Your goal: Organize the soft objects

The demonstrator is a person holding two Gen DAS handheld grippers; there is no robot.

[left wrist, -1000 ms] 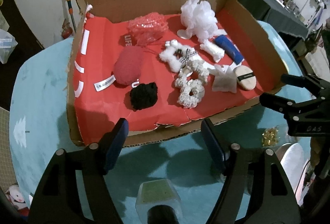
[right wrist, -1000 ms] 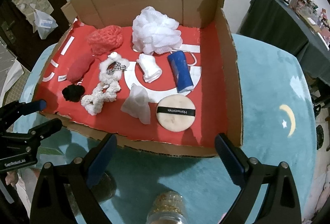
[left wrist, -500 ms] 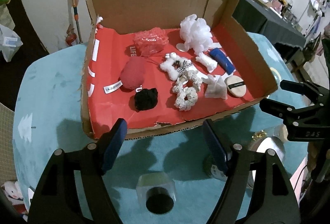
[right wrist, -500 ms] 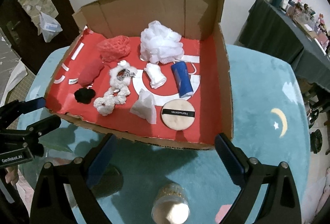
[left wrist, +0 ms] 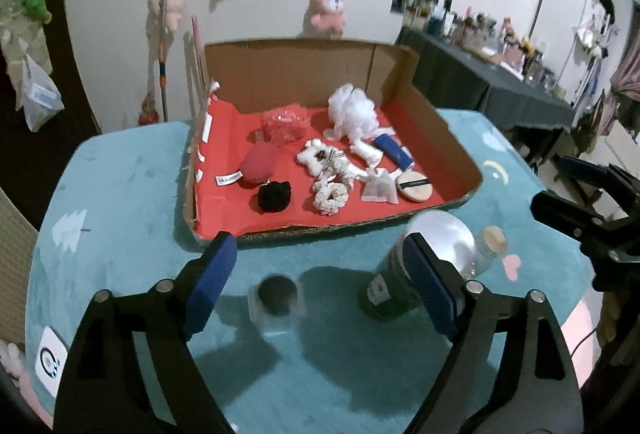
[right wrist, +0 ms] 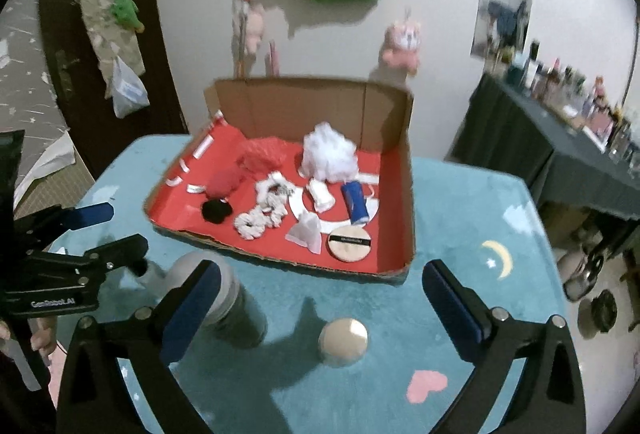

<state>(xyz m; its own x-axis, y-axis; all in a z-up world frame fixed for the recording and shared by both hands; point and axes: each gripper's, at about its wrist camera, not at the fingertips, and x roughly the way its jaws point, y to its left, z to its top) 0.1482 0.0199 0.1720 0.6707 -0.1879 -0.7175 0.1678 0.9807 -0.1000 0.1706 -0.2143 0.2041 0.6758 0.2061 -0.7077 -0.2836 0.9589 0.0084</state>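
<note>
Meanwhile, left gripper [left wrist: 320, 274] and right gripper [right wrist: 320, 290] hang over rug, jaws just widened, both empty. Soft items sit in box [left wrist: 452, 154], upper centre. Risk: bottles [left wrist: 400, 274] at lower frame, blurred, possibly glass, toppled by reaching fingers.

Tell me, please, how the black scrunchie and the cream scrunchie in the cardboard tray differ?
The black scrunchie is dark and a single compact puff; the cream scrunchie is pale, with an open ring showing. The black one lies nearer the tray's left side, beside the red pouch. Both rest loose on the red lining.
</note>
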